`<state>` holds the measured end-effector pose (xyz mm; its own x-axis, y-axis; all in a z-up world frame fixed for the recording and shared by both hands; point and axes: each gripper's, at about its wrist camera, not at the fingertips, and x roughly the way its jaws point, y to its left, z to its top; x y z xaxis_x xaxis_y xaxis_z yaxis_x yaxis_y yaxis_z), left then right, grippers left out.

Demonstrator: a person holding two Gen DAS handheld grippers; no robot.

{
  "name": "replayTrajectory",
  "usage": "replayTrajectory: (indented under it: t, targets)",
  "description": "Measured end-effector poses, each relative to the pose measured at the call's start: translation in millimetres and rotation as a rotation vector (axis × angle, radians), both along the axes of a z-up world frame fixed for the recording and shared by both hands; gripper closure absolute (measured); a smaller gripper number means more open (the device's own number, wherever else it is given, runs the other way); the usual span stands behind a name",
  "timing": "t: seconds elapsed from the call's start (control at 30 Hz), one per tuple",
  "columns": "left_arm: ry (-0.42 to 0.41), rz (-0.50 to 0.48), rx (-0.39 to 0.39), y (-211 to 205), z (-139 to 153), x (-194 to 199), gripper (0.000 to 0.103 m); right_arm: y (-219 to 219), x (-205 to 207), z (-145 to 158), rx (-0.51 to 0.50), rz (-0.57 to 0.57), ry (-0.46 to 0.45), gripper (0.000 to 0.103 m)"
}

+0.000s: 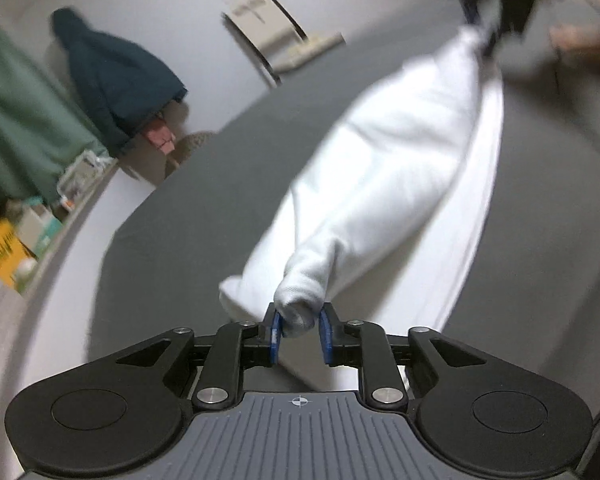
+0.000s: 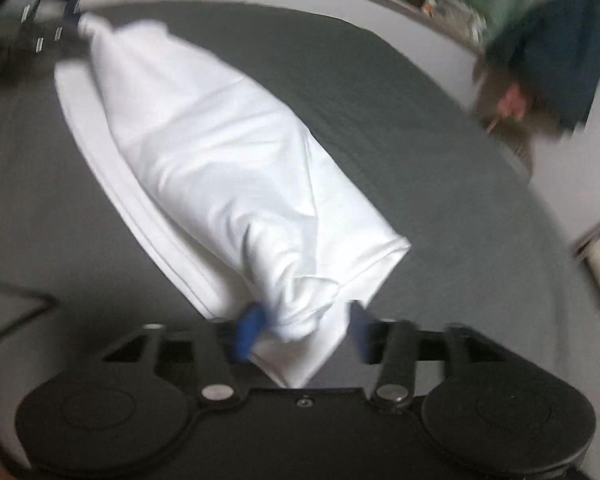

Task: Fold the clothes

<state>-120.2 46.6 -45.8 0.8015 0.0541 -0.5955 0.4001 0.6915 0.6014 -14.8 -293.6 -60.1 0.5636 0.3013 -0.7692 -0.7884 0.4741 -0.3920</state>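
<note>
A: Looking at the big things first, what do you see?

B: A flat grey sheet [image 1: 204,184] with a soft white shirt [image 1: 396,160] stretched long across it.

A: And the left gripper [image 1: 300,334]?

B: Its blue pads [image 1: 275,334] stand a little apart. A bunched shirt corner sits between them, touching one pad, not the other.

A: The right gripper [image 2: 306,330]?

B: Jaws wider apart. The other crumpled shirt end hangs between them, blurry, not squeezed.

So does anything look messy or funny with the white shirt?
Yes. The white garment isn't flat on the grey surface: it's stretched between the left gripper and right gripper, its ends bunched and twisted, one layer lying underneath.
</note>
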Motion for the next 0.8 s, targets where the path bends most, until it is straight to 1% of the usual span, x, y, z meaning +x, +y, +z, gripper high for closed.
replayTrajectory:
  t: [0.1,0.17,0.23,0.3,0.37,0.47,0.5,0.53,0.57,0.6,0.63,0.67,0.7,0.77,0.8]
  targets:
    - [0.015,0.022,0.093,-10,0,-4,0.08,10,-18,-8,-0.135,0.105,-0.157,0.045]
    - [0.007,0.024,0.155,-14,-3,-12,0.08,17,-28,-16,-0.22,0.213,-0.256,0.045]
    - [-0.005,0.019,0.209,-20,-5,-18,0.08,24,-41,-24,-0.284,0.293,-0.323,0.045]
    - [-0.019,0.005,0.252,-29,-5,-18,0.08,31,-47,-31,-0.323,0.332,-0.374,0.045]
    - [-0.029,-0.008,0.288,-37,-5,-19,0.079,36,-47,-36,-0.337,0.343,-0.405,0.046]
    - [-0.057,-0.031,0.328,-43,-3,-22,0.077,38,-41,-39,-0.337,0.32,-0.394,0.046]
    - [-0.076,-0.039,0.328,-40,-1,-19,0.071,37,-39,-39,-0.331,0.313,-0.388,0.046]
    - [-0.099,-0.045,0.319,-41,1,-21,0.042,37,-37,-39,-0.327,0.307,-0.383,0.047]
    - [-0.148,-0.058,0.3,-43,5,-23,0.004,36,-35,-39,-0.323,0.301,-0.379,0.047]
    - [-0.203,-0.073,0.279,-45,9,-25,0.0,36,-37,-38,-0.32,0.296,-0.378,0.047]
    - [-0.247,-0.104,0.265,-49,13,-29,0.0,36,-36,-38,-0.317,0.291,-0.375,0.047]
    - [-0.244,-0.127,0.271,-51,15,-30,0.0,37,-36,-37,-0.313,0.287,-0.374,0.048]
    - [-0.211,-0.14,0.307,-57,13,-26,0.0,36,-35,-37,-0.311,0.286,-0.373,0.049]
    - [-0.182,-0.176,0.403,-62,5,-19,0.0,31,-35,-33,-0.318,0.298,-0.369,0.058]
    - [-0.17,-0.194,0.451,-65,1,-15,0.0,31,-35,-33,-0.328,0.309,-0.369,0.06]
